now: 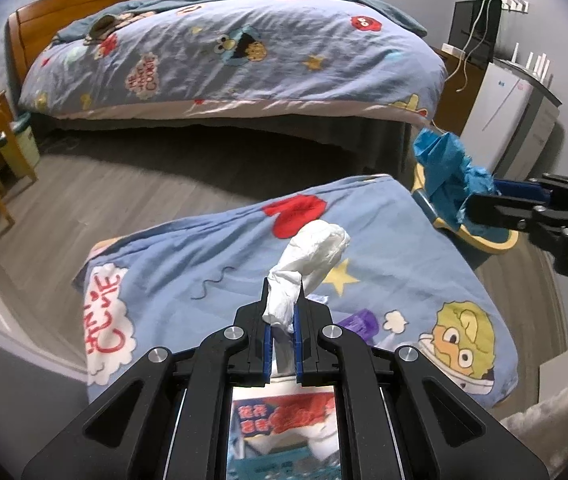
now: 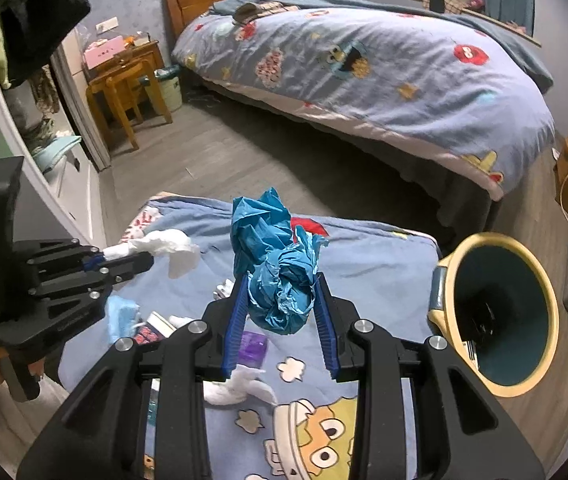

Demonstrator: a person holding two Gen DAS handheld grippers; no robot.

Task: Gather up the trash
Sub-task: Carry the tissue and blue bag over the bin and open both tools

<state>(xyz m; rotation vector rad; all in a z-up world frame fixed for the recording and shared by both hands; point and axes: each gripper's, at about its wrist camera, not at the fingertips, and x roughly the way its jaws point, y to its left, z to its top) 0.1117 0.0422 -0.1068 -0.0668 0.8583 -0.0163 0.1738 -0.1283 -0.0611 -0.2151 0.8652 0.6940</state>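
Bedroom, cartoon-print cushion [image 2: 364, 264]: your left gripper [image 1: 281, 312] clamps white tissue [image 1: 312, 252], right gripper [image 2: 281, 300] clamps crumpled blue paper [image 2: 275, 272]; bin [image 2: 500, 312] at three o'clock awaits both, purple wrapper [image 2: 253, 344] and scraps remain.

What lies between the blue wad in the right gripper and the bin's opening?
Nothing: in the right wrist view only bare bedding separates the blue wad, clamped in the right gripper, from the bin.
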